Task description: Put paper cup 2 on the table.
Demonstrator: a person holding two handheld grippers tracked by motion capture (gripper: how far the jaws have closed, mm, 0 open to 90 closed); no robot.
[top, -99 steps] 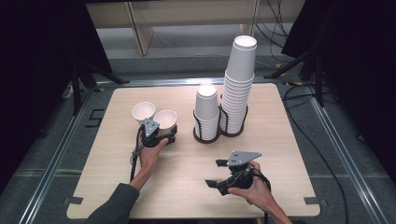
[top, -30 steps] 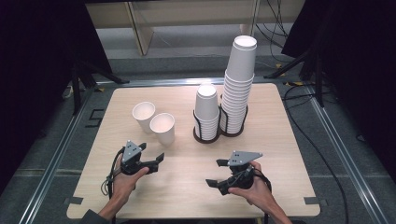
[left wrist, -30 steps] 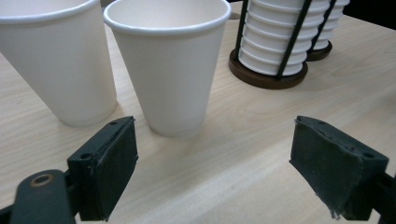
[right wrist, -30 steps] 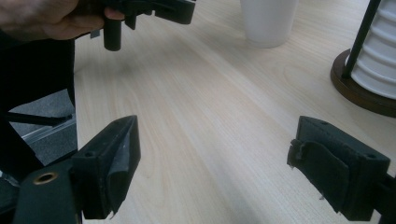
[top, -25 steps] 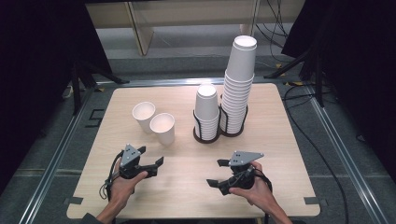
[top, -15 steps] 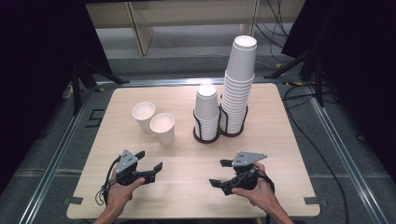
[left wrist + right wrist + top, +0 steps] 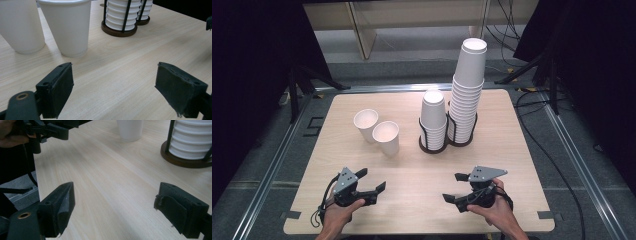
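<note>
on my far left i have the left gripper [image 7: 371, 180] low over the near edge of the table [image 7: 512, 150], jaws spread wide with only bare wood between them, nothing in its grasp; its own view shows both black pads well apart and empty. beyond it, toward the back left, stand two loose paper cups, the rear cup [image 7: 365, 125] and the front cup [image 7: 386, 137], both upright, mouths up, just beside each other, whether they touch i cannot tell, and both well apart from the left gripper. moving right, near the middle of the table, i see the short cup stack [image 7: 433, 117] sitting in a dark wire holder [image 7: 432, 144], and just beside it the tall cup stack [image 7: 467, 87] in a second holder of the same kind. at my near right the right gripper [image 7: 456, 187] rests in my hand by the table's front edge, jaws also wide apart and holding nothing, pointing across toward the left gripper.
</note>
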